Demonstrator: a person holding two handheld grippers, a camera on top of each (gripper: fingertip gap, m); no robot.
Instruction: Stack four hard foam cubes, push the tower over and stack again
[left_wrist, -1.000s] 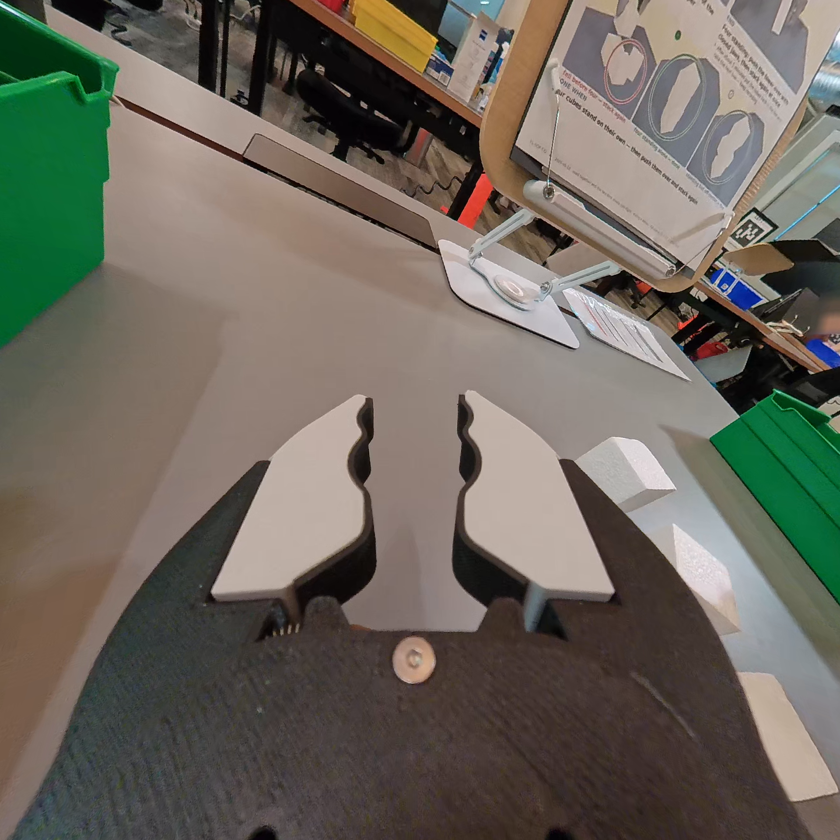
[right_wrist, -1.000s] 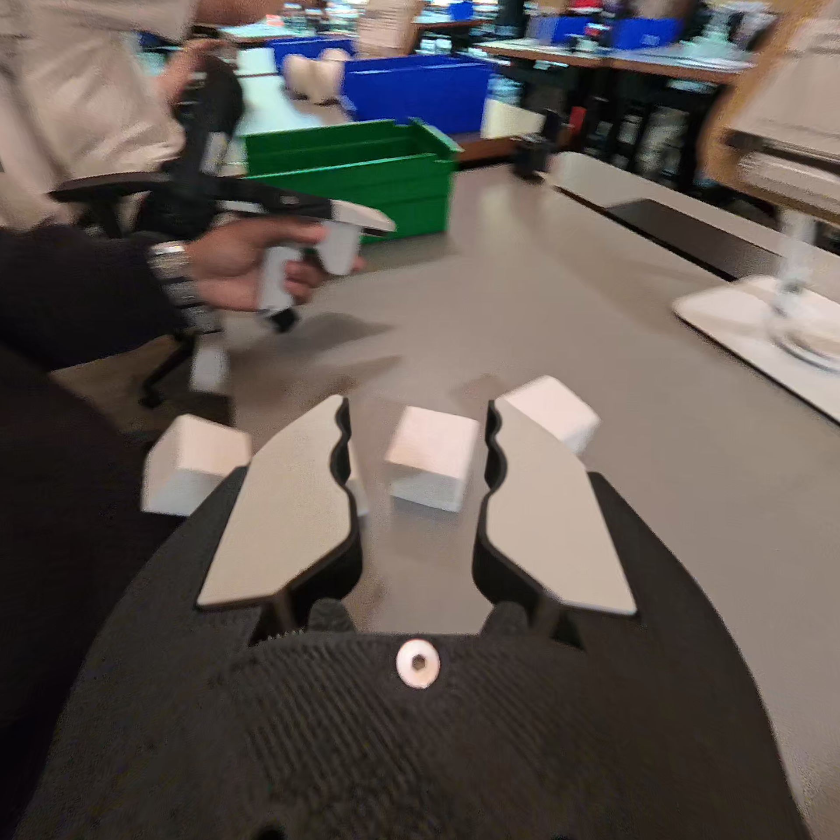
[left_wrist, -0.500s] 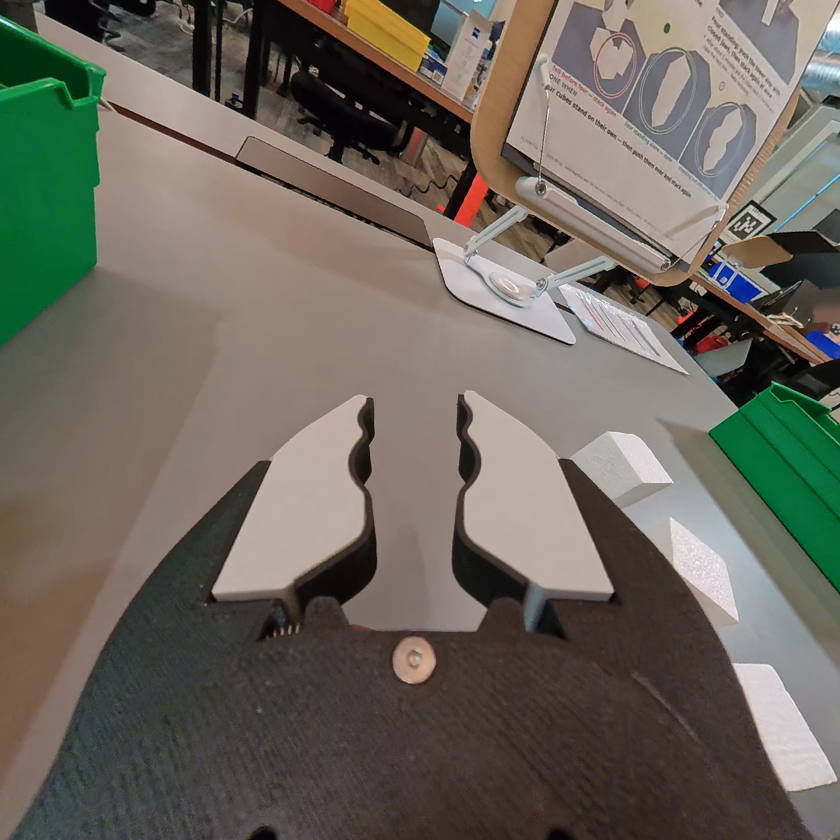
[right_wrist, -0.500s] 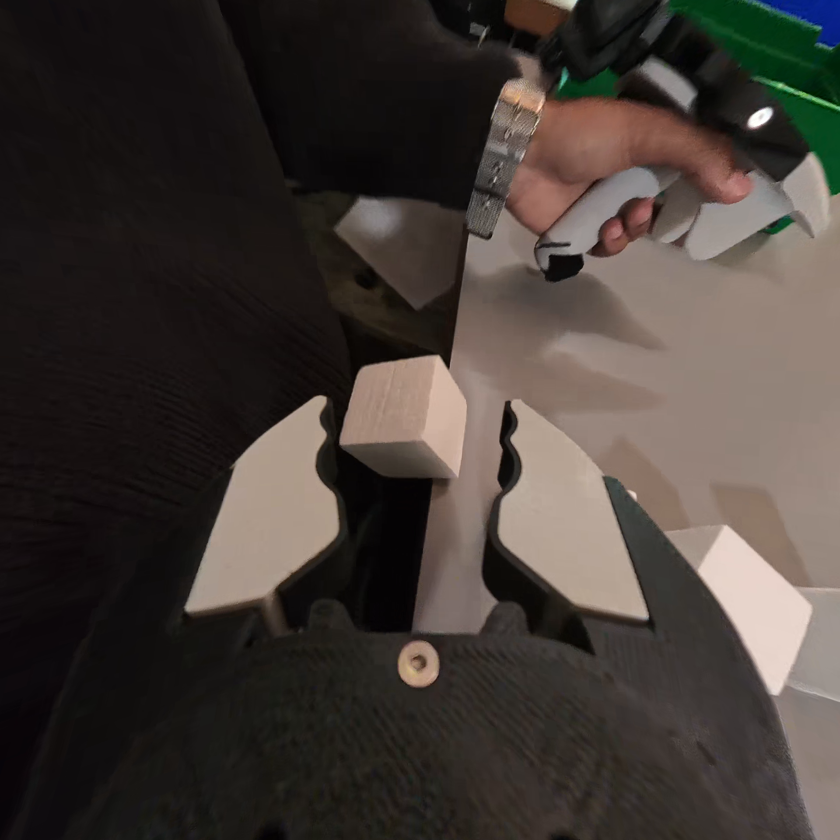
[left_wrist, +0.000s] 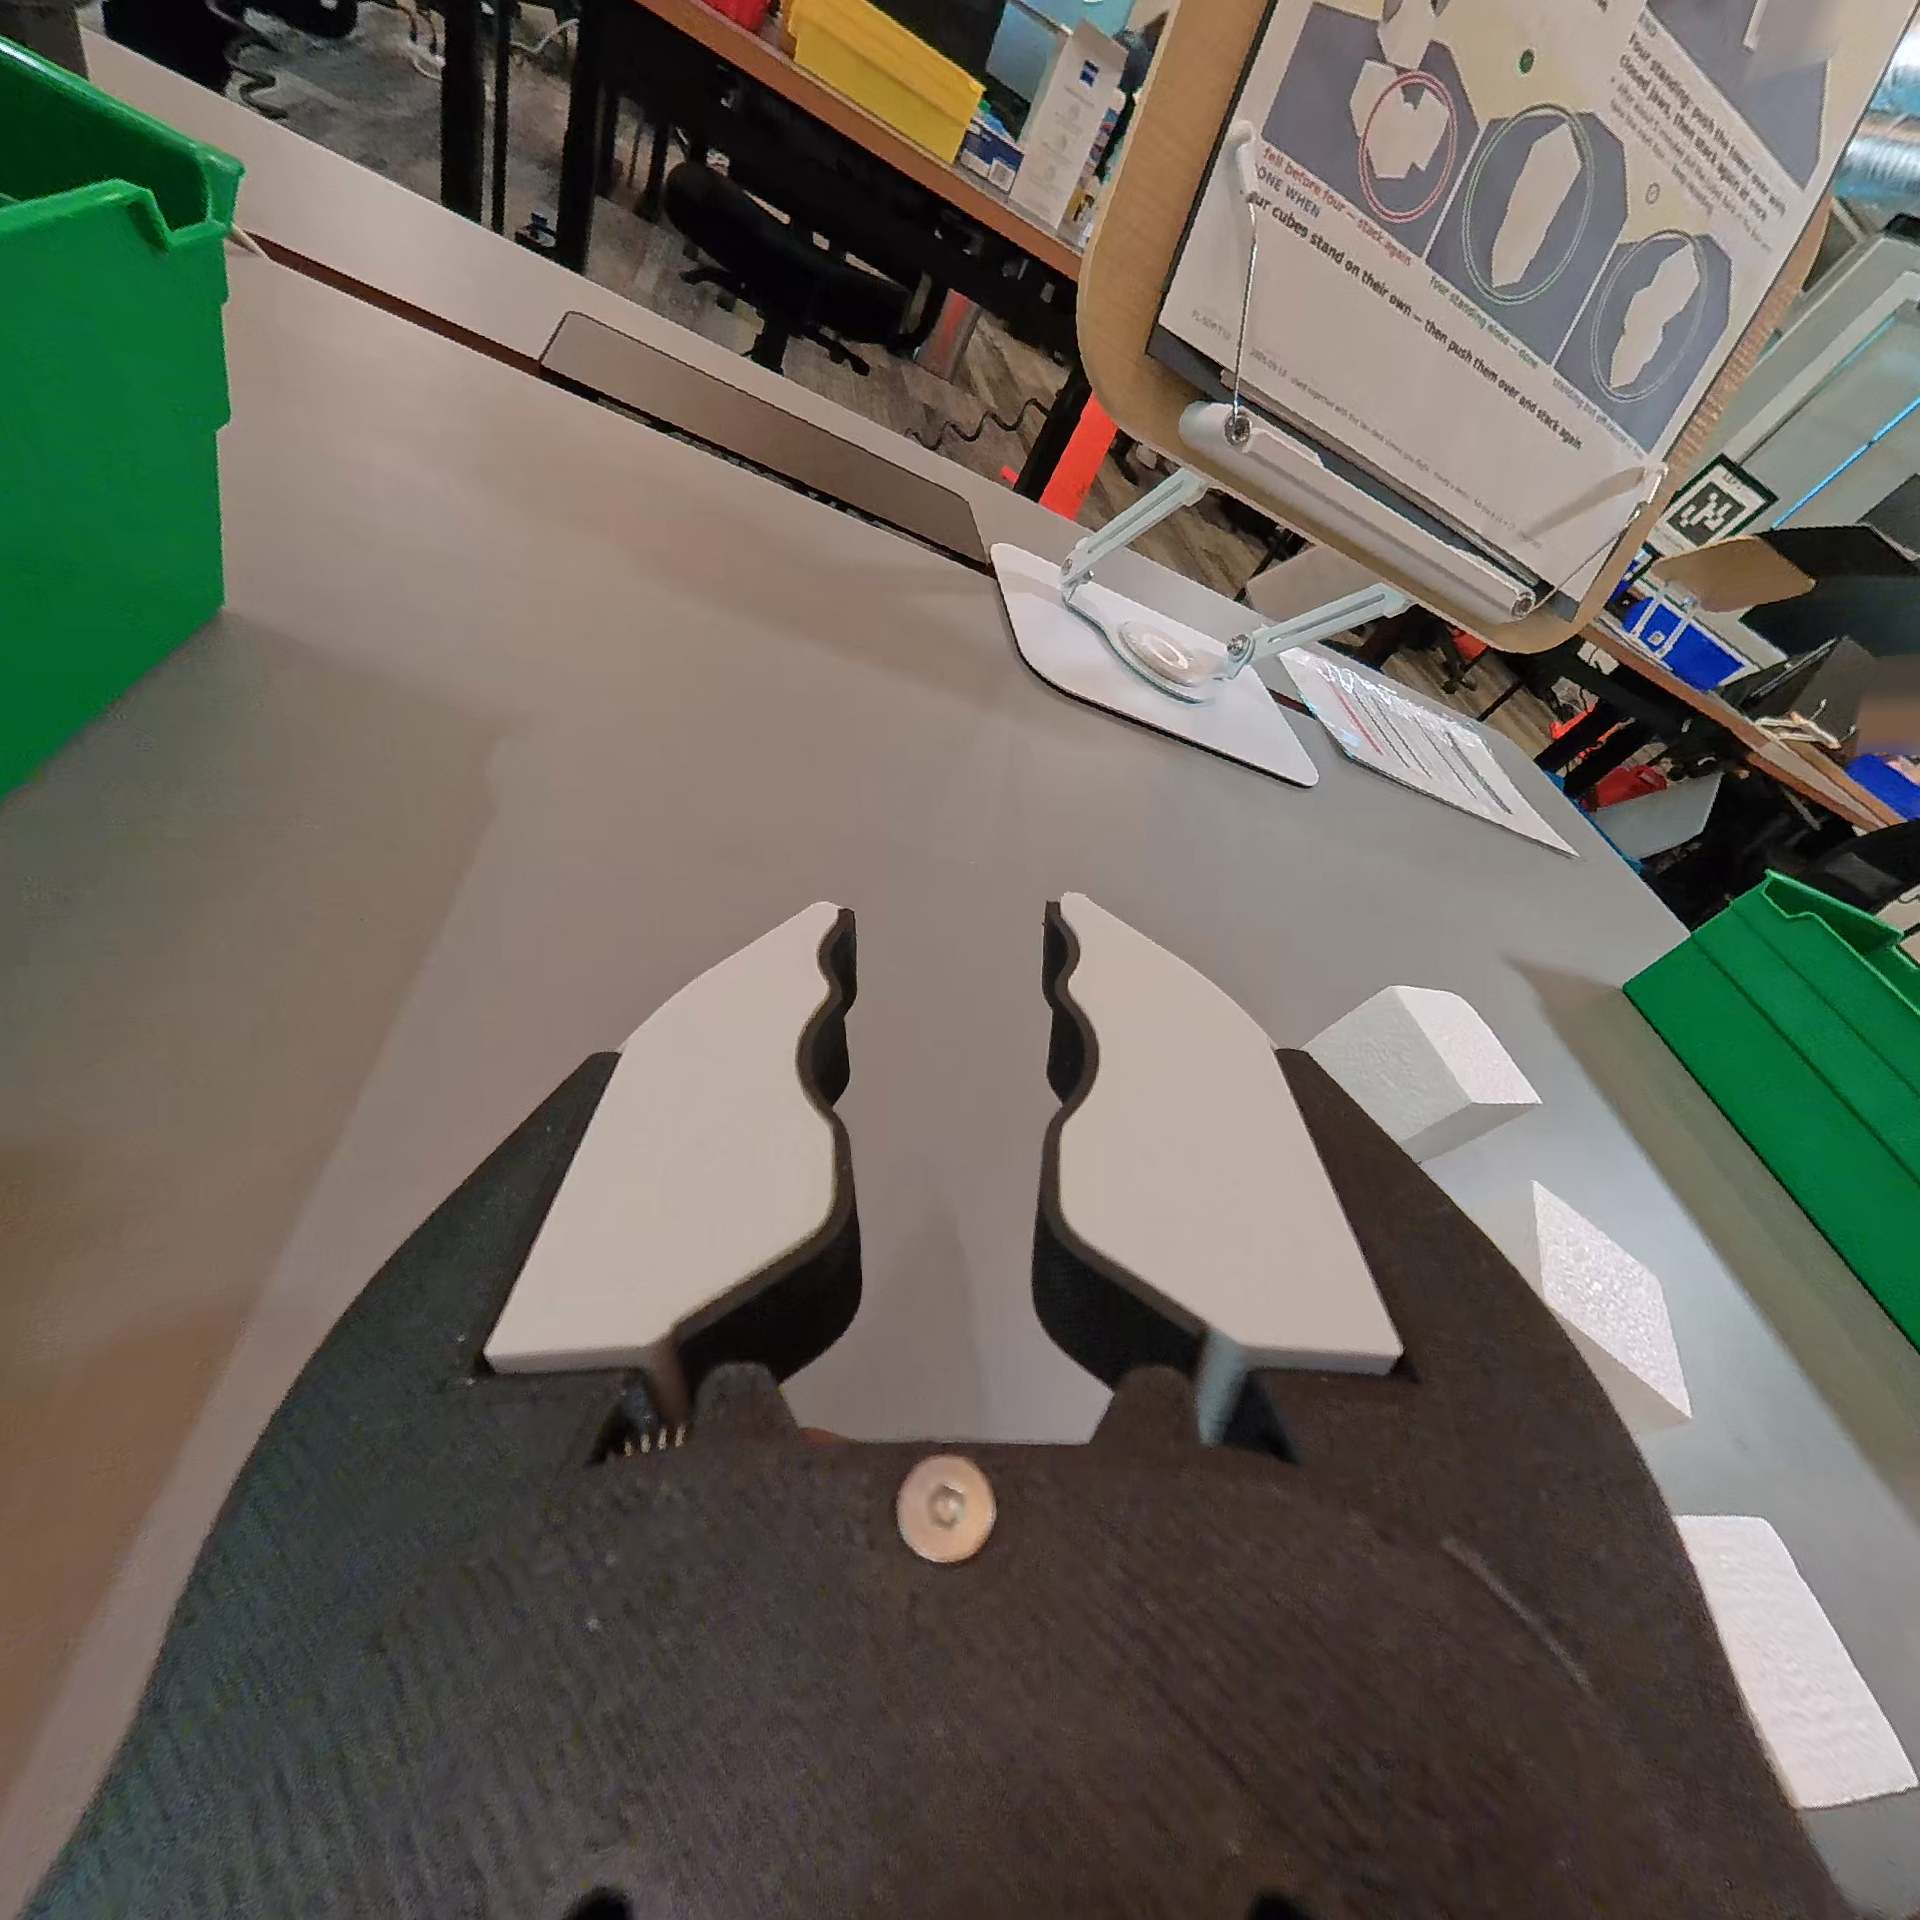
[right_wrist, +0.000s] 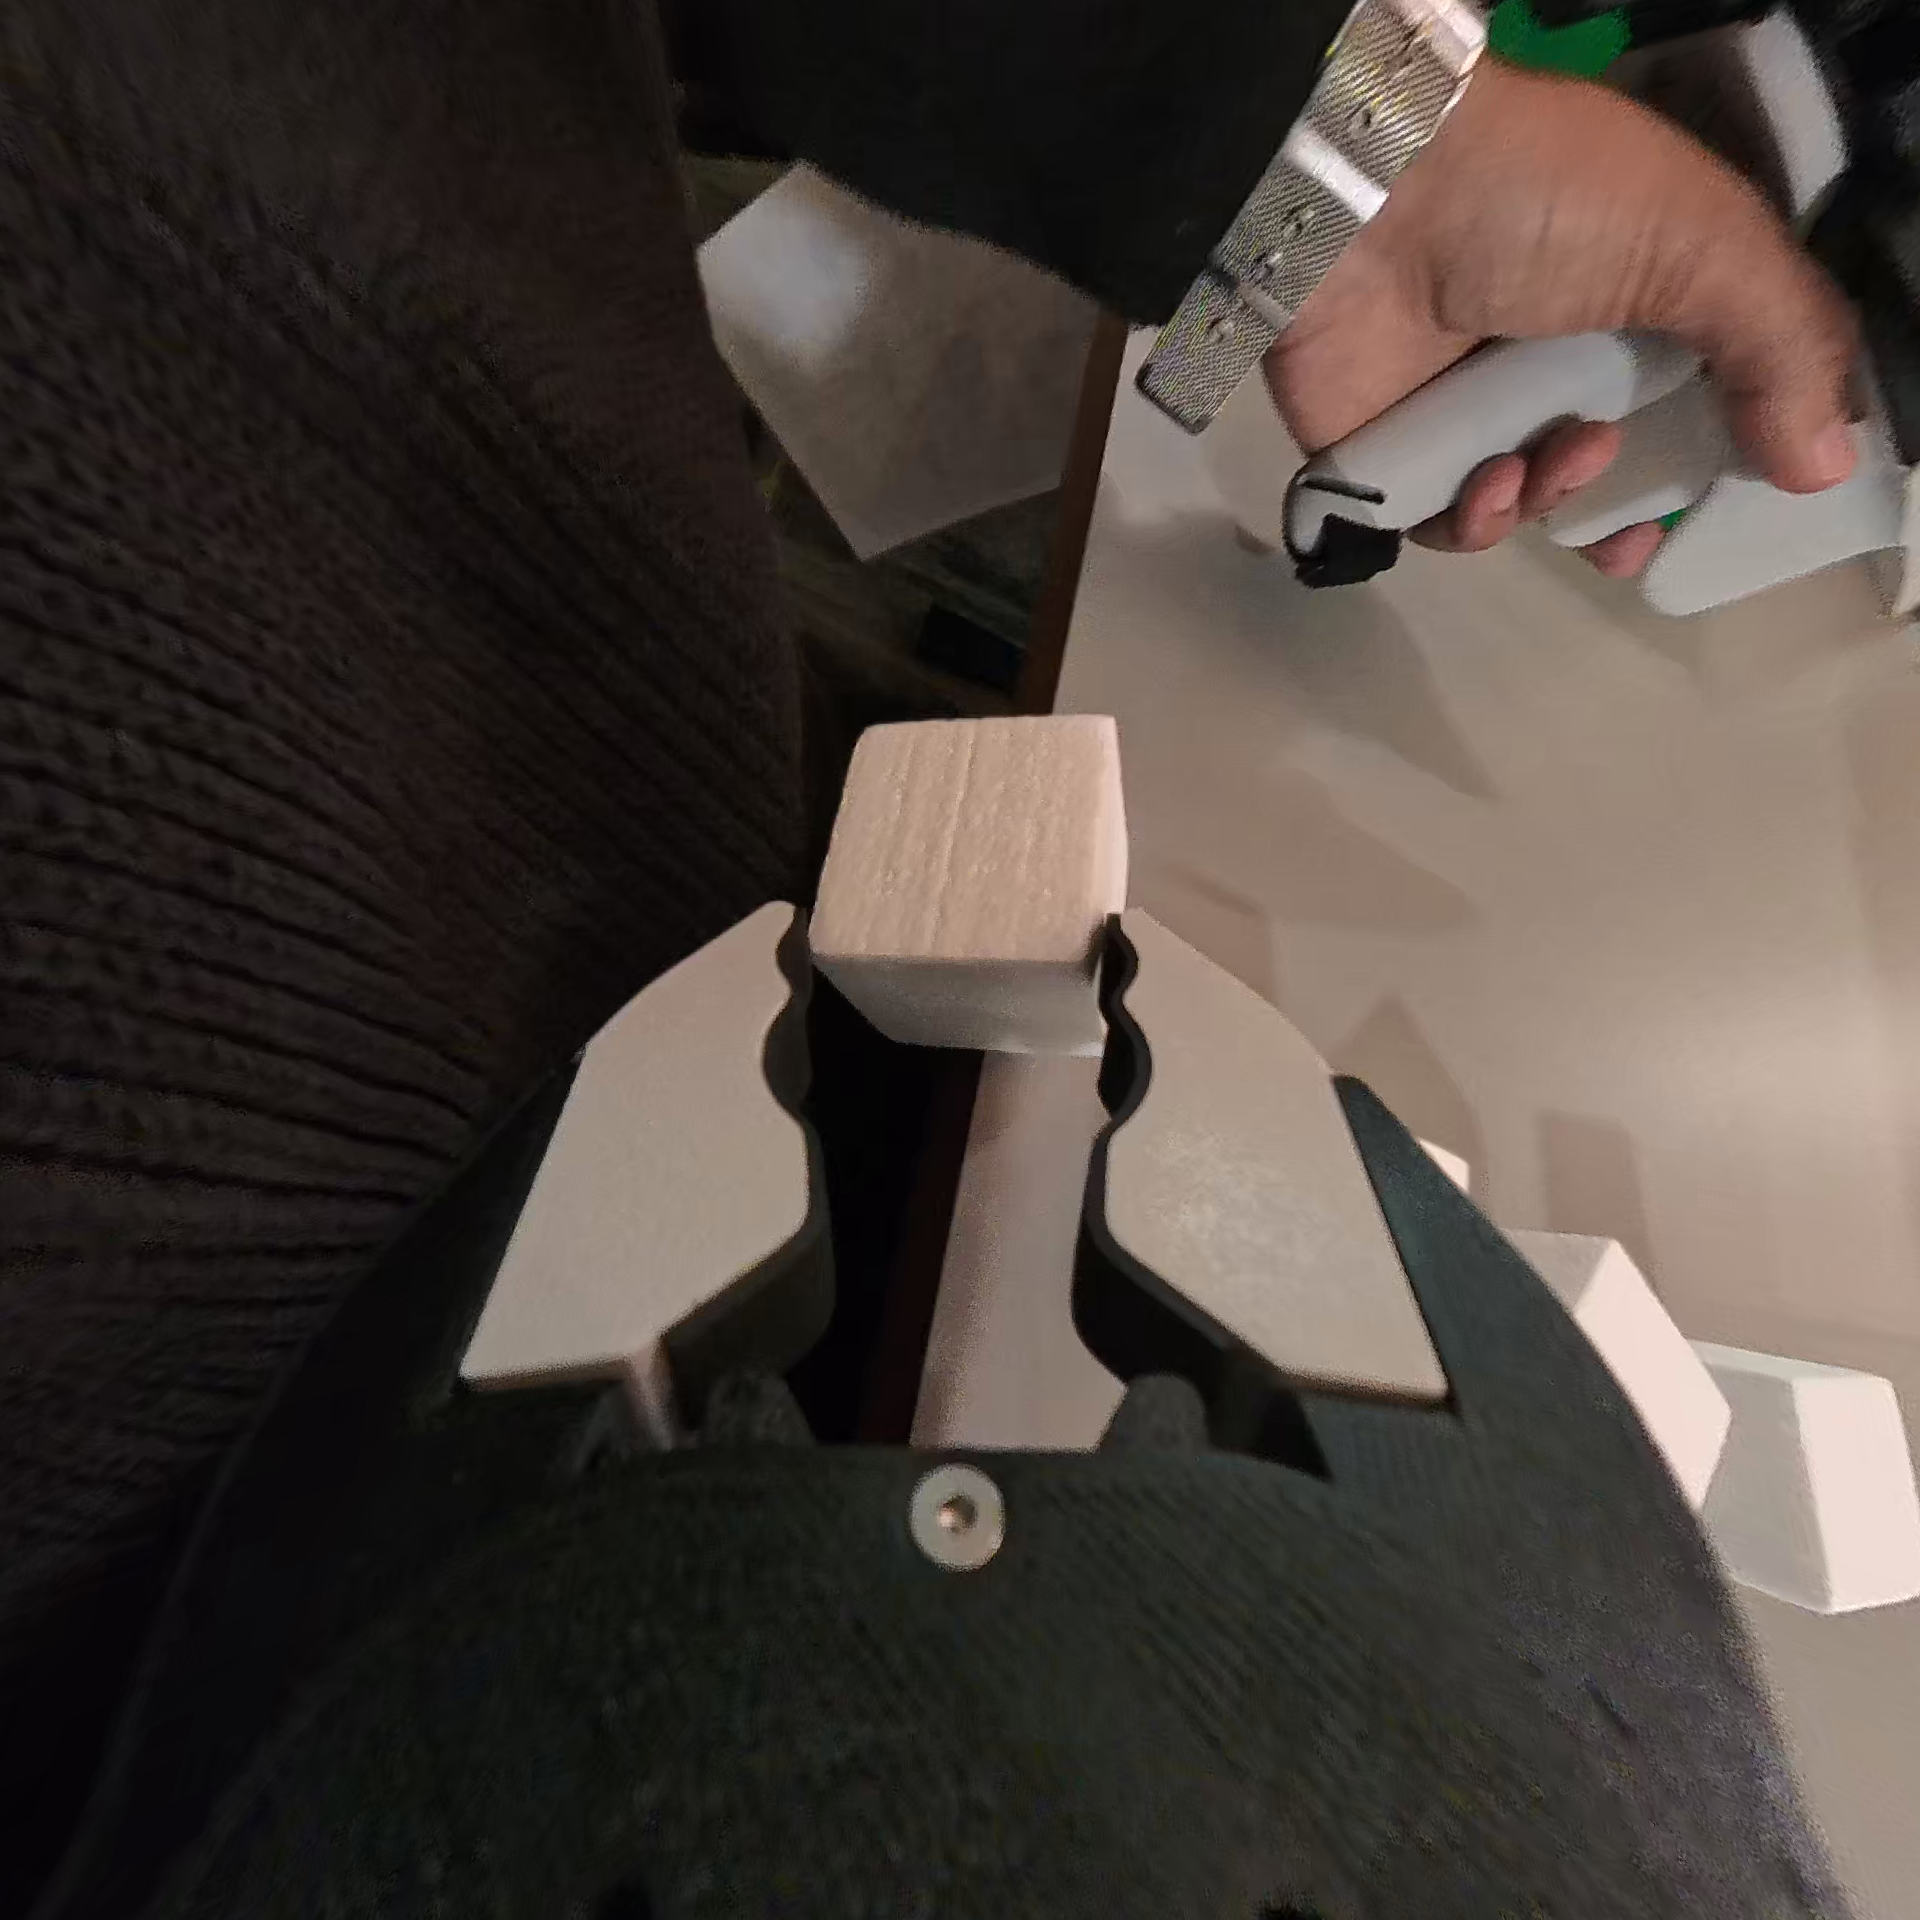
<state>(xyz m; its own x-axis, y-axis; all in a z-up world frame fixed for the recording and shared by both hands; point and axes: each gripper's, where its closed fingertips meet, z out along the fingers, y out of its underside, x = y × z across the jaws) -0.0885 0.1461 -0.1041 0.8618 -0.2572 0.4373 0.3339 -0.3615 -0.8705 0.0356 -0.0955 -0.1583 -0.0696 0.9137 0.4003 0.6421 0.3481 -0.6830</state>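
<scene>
right gripper (right_wrist: 956, 935) | foam cube (right_wrist: 971, 883) pinched between fingers (at tips)

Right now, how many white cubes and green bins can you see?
loose cubes: 3
cube in right gripper: 1
green bins: 2
total: 6

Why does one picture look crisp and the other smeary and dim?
Left wrist view: bright, sharp, with lines of the grey table bowed by the wide lens. Right wrist view: dimmer, a dark sleeve fills the left side, the hand smeared, the foam cube fairly sharp.
</scene>
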